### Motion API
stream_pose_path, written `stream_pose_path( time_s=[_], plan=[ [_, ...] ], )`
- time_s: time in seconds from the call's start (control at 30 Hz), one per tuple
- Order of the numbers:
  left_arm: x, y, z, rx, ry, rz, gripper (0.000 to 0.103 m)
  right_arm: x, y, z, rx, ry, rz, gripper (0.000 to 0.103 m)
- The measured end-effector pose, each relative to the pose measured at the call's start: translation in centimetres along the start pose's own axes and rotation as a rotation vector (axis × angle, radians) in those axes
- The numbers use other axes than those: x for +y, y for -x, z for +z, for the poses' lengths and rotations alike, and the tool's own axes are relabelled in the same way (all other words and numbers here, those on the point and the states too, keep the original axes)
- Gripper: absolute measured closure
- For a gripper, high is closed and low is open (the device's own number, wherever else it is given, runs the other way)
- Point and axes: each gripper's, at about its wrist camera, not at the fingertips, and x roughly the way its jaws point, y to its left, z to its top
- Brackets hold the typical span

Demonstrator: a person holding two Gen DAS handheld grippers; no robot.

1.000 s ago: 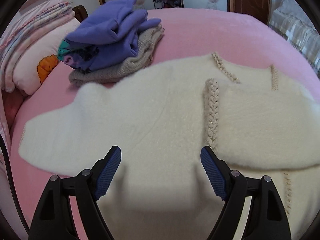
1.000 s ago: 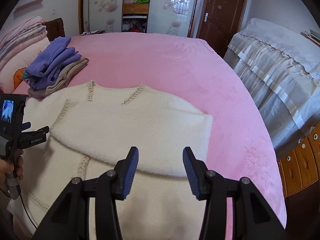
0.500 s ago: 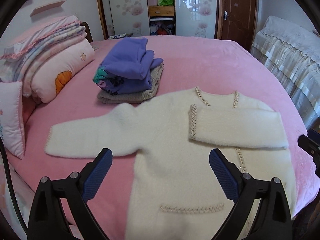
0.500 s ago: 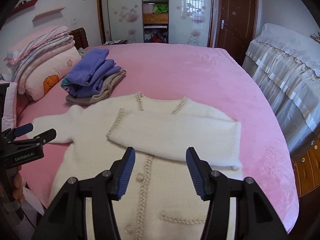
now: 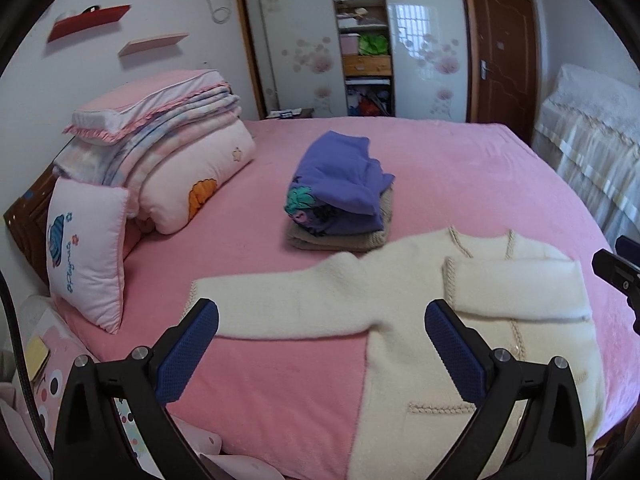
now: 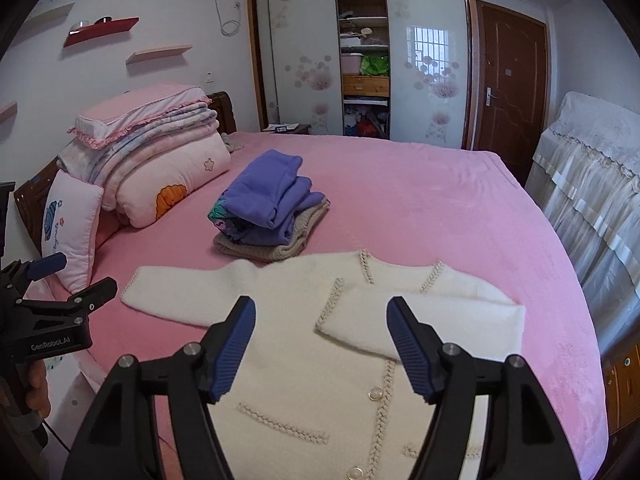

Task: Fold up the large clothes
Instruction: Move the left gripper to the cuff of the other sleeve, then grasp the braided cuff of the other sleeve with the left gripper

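A cream fuzzy cardigan (image 5: 400, 320) with braided trim lies flat on the pink bed (image 5: 460, 168); it also shows in the right wrist view (image 6: 304, 360). Its right sleeve (image 6: 420, 320) is folded across the chest, and its left sleeve (image 5: 280, 304) lies stretched out toward the pillows. My left gripper (image 5: 320, 344) is open and empty, held above the near edge of the cardigan. My right gripper (image 6: 322, 344) is open and empty above the cardigan's front. The left gripper also shows at the left edge of the right wrist view (image 6: 60, 280).
A stack of folded clothes (image 5: 340, 192), purple on grey, sits mid-bed behind the cardigan. Pillows and folded quilts (image 5: 160, 152) are piled at the headboard on the left. A lace-covered piece of furniture (image 6: 592, 184) stands to the right of the bed, and a wardrobe (image 6: 360, 52) at the back.
Both grippers have pulled back and up from the cardigan, so the whole garment and room now show. Both stayed open and empty. The cardigan has not moved.
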Motion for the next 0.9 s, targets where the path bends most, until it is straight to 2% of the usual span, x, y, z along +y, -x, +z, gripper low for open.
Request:
stream_pose_path(
  time_s=[0.13,0.23,0.33,0.4,0.5,0.57,0.77,0.83,0.9],
  plan=[
    [2.4,-0.2,0.2,-0.025,0.05,0.038,0.0,2.0,-0.7,1.4,-0.014,0.006,0.021,0.034],
    [4.0,-2.4,0.1,-0.007,0.103,0.065,0.0,3.4,-2.3,2.5,-0.005,0.009,0.043,0.033],
    [6.3,-6.2,-0.4,0.065,0.194,0.066,0.0,5.3,-4.8,3.0,0.004,0.026,0.058,0.033],
    [8.6,-9.4,-1.3,0.134,0.297,0.06,0.0,6.6,-6.9,3.1,0.017,0.043,0.057,0.033],
    [12.4,-14.1,-2.4,0.201,0.477,-0.012,0.0,8.6,-10.2,2.7,0.024,0.086,0.037,0.033],
    [15.0,-17.4,-3.4,0.245,0.566,-0.034,0.0,9.8,-12.5,2.2,0.038,0.11,0.03,0.033],
    [21.6,-25.9,-5.7,0.365,0.677,0.111,0.005,11.9,-19.3,0.4,0.113,0.128,0.025,0.033],
    [23.2,-28.3,-6.9,0.408,0.727,0.132,0.006,12.3,-20.9,-0.3,0.134,0.131,0.03,0.033],
    [25.0,-30.3,-8.3,0.443,0.806,0.104,0.009,12.7,-22.5,-0.9,0.158,0.135,0.029,0.033]
  ],
)
